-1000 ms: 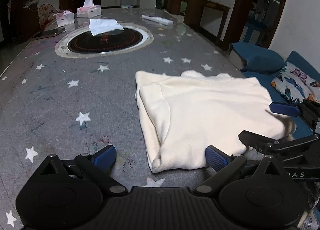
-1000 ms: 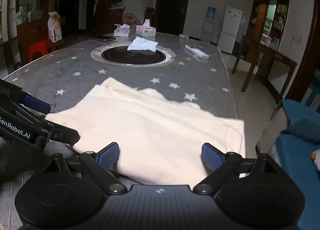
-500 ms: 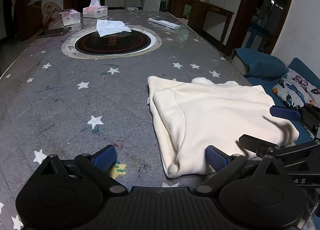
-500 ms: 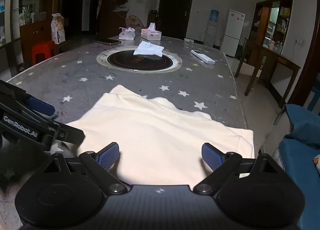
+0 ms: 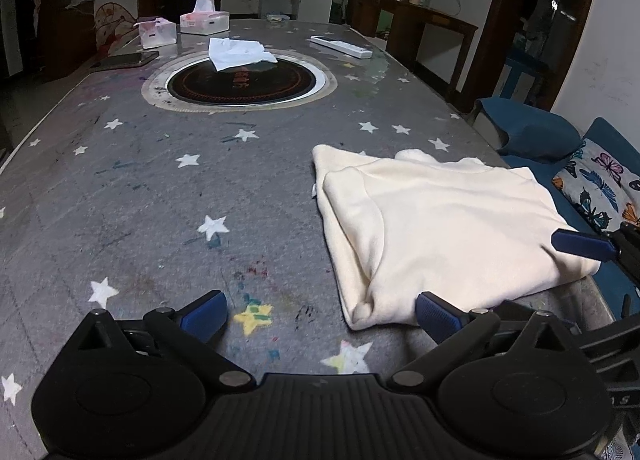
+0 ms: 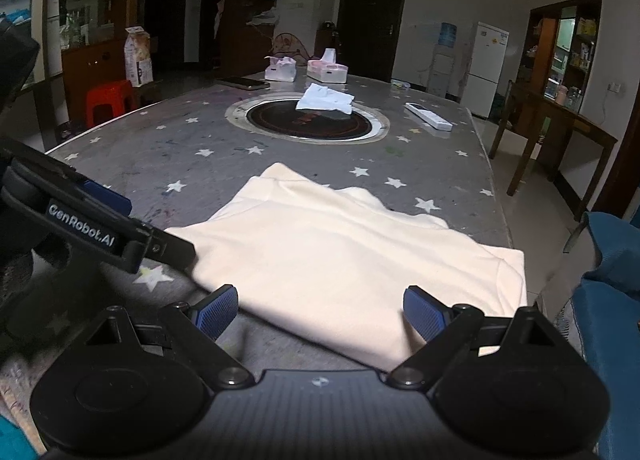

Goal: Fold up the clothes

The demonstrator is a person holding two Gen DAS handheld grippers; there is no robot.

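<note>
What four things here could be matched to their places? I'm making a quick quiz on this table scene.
Things:
1. cream garment
2. white cloth
3. remote control
4. phone

Places:
A. far right edge of the table
B. on the round black inset
C. far left, near the tissue boxes
D. folded at the near right corner of the table

Pairs: 1-D, 2-B, 3-A, 4-C

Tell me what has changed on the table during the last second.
Both tongs, left and right, drew back from the cream garment, open and holding nothing. The garment stayed folded in place on the table; nothing else moved.
</note>
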